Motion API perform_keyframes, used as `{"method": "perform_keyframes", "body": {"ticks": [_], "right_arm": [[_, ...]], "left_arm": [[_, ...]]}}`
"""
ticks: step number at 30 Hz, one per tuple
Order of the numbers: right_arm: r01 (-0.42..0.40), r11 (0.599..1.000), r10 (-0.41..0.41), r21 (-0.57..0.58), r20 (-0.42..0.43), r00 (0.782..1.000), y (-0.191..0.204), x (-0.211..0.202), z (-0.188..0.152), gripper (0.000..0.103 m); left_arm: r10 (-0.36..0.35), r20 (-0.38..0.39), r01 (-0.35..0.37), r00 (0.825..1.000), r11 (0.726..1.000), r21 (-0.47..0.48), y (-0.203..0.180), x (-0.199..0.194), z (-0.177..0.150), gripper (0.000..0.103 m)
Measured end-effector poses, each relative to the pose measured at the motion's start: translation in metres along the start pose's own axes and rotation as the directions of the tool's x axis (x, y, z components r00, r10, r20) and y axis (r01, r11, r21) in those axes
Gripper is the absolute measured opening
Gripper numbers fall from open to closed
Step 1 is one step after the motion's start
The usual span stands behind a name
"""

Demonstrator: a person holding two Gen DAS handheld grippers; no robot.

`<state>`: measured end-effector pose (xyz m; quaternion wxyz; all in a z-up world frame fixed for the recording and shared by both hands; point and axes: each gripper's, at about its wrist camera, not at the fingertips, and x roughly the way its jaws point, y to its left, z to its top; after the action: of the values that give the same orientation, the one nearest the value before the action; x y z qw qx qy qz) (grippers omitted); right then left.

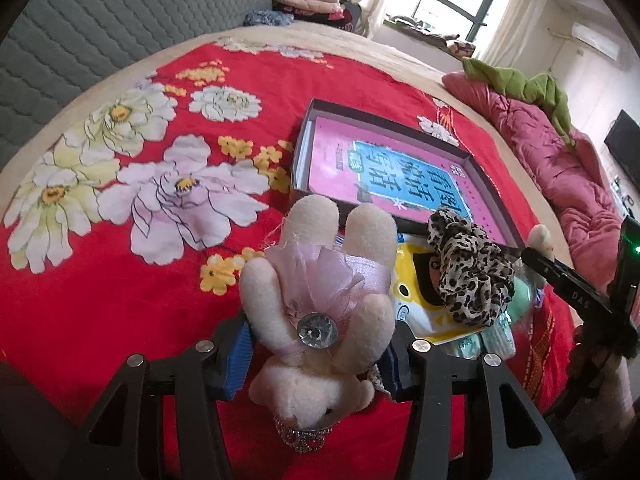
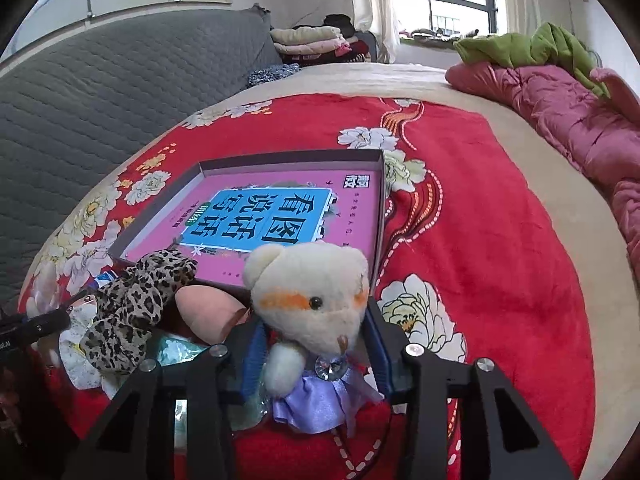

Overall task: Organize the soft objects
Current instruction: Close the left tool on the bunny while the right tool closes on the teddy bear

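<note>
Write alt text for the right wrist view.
The right gripper is shut on a cream teddy bear in a purple satin dress, held over a red floral blanket. Behind it lies a shallow box holding a pink book, with a leopard-print scrunchie to its left.

Two wrist fisheyes, low over the bed, both facing the window end of the room.

The left wrist view looks along its gripper (image 1: 320, 356) from close above the red floral blanket (image 1: 140, 280), with the shallow box (image 1: 304, 152) just ahead and to the right. The right wrist view looks from the other side, the box (image 2: 380, 200) dead ahead. Both share the box, the leopard scrunchie (image 1: 468, 272) (image 2: 132, 312), the grey headboard (image 1: 100, 40) and the window.
</note>
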<state>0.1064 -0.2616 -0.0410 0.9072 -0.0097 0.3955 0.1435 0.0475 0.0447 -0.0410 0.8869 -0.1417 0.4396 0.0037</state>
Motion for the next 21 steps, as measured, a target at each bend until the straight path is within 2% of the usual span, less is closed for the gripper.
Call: {"method": "perform_keyframes", "body": {"ticks": [4,7,14,15,17,21], "right_arm": [[0.007,1.000,-0.007,-0.015,-0.013,1.000,0.002,0.002,-0.001,0.045],[0.004,1.000,-0.005,-0.014,-0.011,1.000,0.002,0.001,-0.001,0.045],[-0.008,1.000,0.008,0.016,-0.006,1.000,-0.003,0.000,0.001,0.045],[-0.007,1.000,0.007,0.015,-0.004,1.000,-0.003,-0.001,0.001,0.045],[-0.012,1.000,0.012,0.015,0.004,1.000,-0.003,-0.003,0.001,0.045],[-0.020,1.000,0.020,0.012,0.029,0.999,-0.001,-0.008,0.004,0.045]], "left_arm": [[-0.017,-0.026,0.016,1.000,0.999,-0.034,0.006,0.004,-0.001,0.057],[0.000,-0.037,-0.001,0.999,0.999,-0.038,0.007,0.008,-0.003,0.059],[-0.002,-0.005,0.002,1.000,1.000,-0.031,0.007,0.002,-0.002,0.060],[-0.005,-0.003,0.005,1.000,0.999,-0.035,0.008,0.001,-0.002,0.060],[0.001,0.008,-0.001,1.000,0.999,-0.034,0.009,-0.002,-0.002,0.051],[0.009,0.030,-0.008,0.999,0.999,-0.034,0.011,-0.009,-0.001,0.045]]}}
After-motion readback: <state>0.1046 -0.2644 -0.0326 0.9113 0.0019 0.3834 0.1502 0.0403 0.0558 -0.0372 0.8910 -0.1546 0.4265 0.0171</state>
